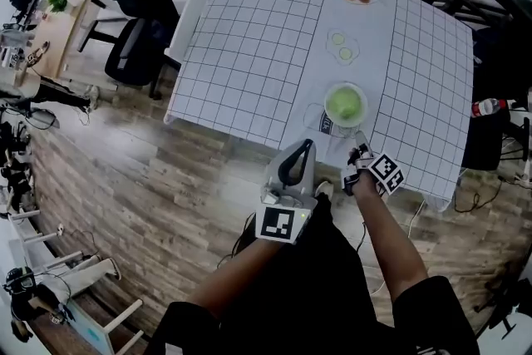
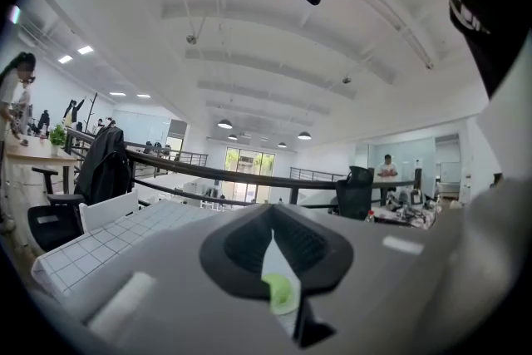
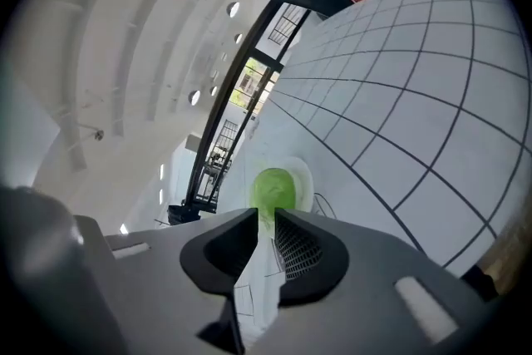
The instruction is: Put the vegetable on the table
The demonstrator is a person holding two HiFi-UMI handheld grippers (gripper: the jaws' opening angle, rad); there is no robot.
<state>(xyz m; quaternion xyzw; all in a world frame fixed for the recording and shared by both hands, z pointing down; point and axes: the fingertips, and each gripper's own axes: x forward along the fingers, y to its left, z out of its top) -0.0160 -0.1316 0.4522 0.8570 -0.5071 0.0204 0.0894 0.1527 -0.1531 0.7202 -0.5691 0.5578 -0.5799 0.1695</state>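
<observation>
Your left claw (image 2: 272, 235) is pinched together and your right claw (image 3: 264, 216) is a narrow slit. Both are empty and aimed at the green vegetable (image 1: 344, 105), which sits in its bowl (image 1: 363, 106) near the tabletop (image 1: 249, 54) edge. This looks like lining up a grasp.

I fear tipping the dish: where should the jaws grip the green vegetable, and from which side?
Probably from above, with the jaws across its rounded upper half: the green vegetable sits in a white dish whose rim surrounds its lower sides.
</observation>
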